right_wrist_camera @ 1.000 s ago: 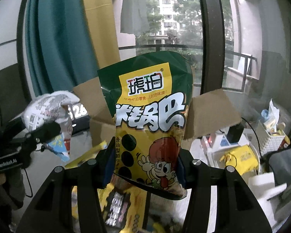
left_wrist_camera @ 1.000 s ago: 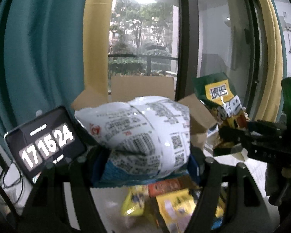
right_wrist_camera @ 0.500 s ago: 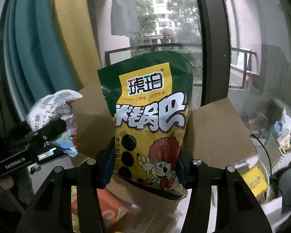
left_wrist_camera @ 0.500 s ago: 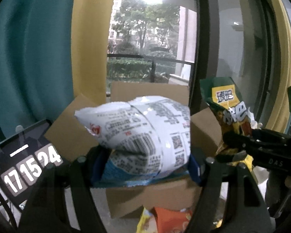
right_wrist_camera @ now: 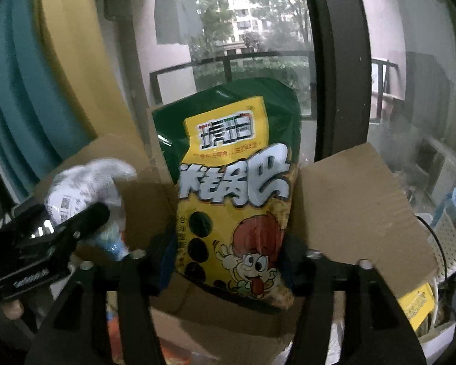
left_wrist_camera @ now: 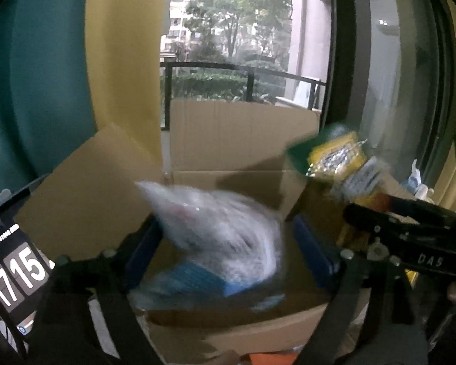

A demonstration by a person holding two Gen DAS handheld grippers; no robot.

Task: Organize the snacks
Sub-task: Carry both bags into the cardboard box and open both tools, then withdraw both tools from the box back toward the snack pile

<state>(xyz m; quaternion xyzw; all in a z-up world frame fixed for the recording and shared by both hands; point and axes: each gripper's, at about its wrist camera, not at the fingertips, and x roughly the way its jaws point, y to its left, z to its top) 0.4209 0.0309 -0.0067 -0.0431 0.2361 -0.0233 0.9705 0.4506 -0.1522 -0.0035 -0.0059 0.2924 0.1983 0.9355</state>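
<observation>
Two snack bags over the open box

On the left, a clock screen [left_wrist_camera: 18, 270] reads "17 15". The left gripper [left_wrist_camera: 225, 252] has its fingers spread apart, and the blurred white bag [left_wrist_camera: 222, 228] between them seems released, tipping into the cardboard box [left_wrist_camera: 240, 140] directly ahead and below; whether a pad touches it cannot be told. To the right, the right gripper [right_wrist_camera: 228, 261] is clamped on the bottom of the green and yellow bag [right_wrist_camera: 234, 188], which stands upright, long axis vertical, above the box's near edge. Its label reads "琥珀" over large white characters; the right tool, seen from the left camera, bears "DAS". The box lies forward and down from this bag.
</observation>
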